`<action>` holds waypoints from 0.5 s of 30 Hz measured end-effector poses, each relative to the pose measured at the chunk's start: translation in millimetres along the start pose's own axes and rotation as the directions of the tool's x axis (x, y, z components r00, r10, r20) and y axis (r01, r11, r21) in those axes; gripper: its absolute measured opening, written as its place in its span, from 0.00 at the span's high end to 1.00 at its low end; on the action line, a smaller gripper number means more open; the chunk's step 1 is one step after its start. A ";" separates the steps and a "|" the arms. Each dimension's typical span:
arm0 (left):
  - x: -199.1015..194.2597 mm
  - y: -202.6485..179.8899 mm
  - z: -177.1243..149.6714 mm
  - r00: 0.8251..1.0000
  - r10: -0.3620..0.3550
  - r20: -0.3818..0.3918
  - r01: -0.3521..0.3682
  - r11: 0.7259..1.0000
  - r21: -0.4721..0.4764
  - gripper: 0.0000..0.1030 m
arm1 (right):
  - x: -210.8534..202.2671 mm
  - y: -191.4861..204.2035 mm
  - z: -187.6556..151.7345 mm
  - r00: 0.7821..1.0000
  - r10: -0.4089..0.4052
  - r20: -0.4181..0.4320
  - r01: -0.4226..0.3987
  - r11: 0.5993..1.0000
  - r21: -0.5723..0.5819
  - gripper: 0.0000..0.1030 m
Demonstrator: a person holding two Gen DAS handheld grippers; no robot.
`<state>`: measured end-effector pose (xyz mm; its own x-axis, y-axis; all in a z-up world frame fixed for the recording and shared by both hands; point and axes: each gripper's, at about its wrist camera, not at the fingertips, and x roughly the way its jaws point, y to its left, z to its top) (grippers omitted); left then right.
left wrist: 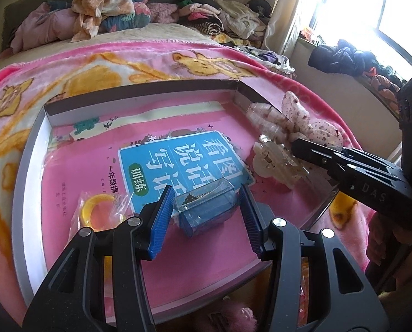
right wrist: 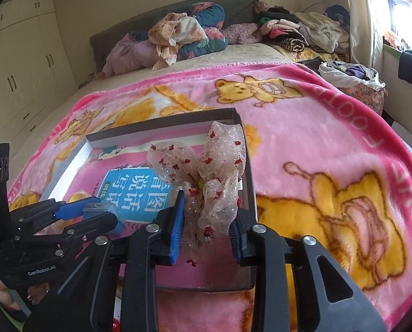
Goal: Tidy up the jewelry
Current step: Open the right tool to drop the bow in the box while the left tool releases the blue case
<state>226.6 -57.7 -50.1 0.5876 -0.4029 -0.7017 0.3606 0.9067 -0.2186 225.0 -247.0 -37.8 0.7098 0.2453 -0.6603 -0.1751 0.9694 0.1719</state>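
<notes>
Sitting between my left gripper's point(left wrist: 204, 215) blue pads, a small clear box point(left wrist: 206, 210) with something dark inside rests on the pink book point(left wrist: 178, 152) lining the shallow cardboard tray point(left wrist: 28, 166); the jaws are spread, gaps showing on both sides, so nothing is clenched. My right gripper point(right wrist: 207, 227) straddles a glittery bow hair clip point(right wrist: 214, 171) near the tray's right wall. Its left pad is against the fabric, the right one looks clear, so I cannot tell whether it grips. A yellow ring in a plastic bag point(left wrist: 95, 210) lies left of the box. Under the tray spreads a pink blanket point(right wrist: 316, 138).
</notes>
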 end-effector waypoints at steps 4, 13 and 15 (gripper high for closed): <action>-0.3 -0.8 -0.3 1.000 0.007 0.000 -0.007 1.000 -0.001 0.62 | -7.5 -2.6 -0.8 1.000 0.003 0.020 -0.004 1.000 0.018 0.58; -7.0 3.1 -0.4 1.000 0.019 0.020 -0.019 1.000 -0.014 0.53 | -28.8 -5.4 -3.6 0.998 -0.009 0.065 0.006 0.999 0.046 0.36; -11.1 3.7 -1.4 0.999 0.023 0.031 -0.023 1.000 -0.017 0.49 | -34.7 -4.7 -4.9 0.997 -0.016 0.079 0.012 0.999 0.051 0.29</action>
<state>220.3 -49.7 -44.1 0.6181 -0.3853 -0.6852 0.3347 0.9177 -0.2142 197.8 -260.0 -19.3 0.7646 0.2281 -0.6028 -0.1310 0.9708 0.2011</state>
